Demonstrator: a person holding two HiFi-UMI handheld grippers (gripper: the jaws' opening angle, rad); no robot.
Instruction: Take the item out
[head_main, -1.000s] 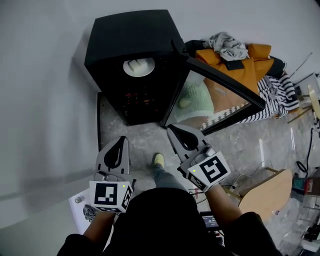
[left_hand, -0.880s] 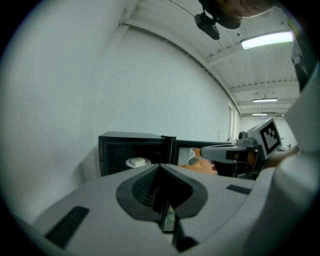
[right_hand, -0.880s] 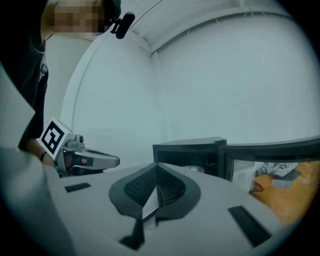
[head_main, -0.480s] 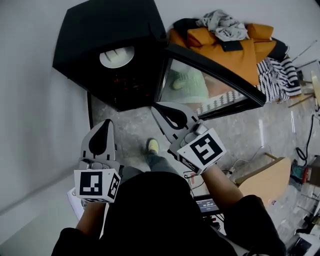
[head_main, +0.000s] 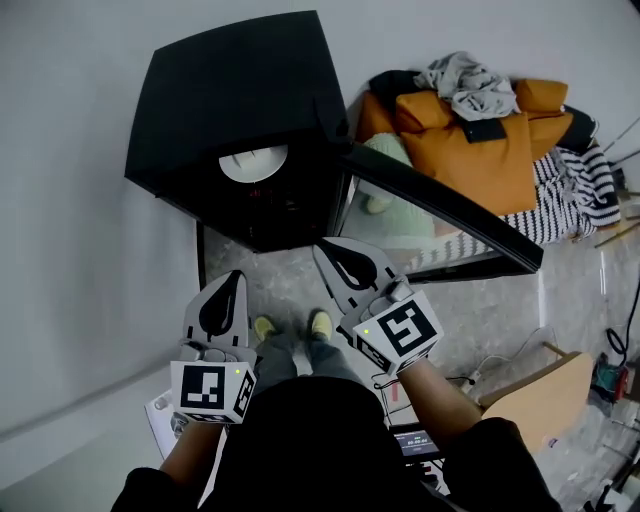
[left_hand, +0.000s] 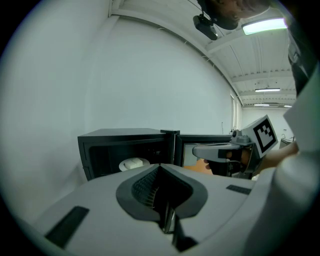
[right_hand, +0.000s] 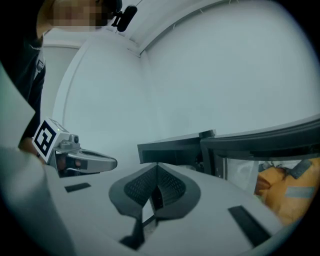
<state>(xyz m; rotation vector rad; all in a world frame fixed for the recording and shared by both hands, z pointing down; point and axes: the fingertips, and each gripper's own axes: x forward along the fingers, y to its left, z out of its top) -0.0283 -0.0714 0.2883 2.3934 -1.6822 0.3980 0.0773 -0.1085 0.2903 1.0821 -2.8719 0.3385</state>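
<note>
The white plate (head_main: 253, 163), with a pale item on it, sits inside the open black cabinet (head_main: 240, 90), on its shelf. The left gripper (head_main: 236, 282) has its jaws pressed together with nothing between them, and so has the right gripper (head_main: 328, 254). Both hover side by side over the floor before the cabinet mouth, apart from the plate. The right one's tip lies just below the hinge side of the glass door (head_main: 440, 205), which stands swung wide. A second ago only one yellow shoe (head_main: 320, 324) showed; now two stand together, and the plate lies closer to the grippers.
</note>
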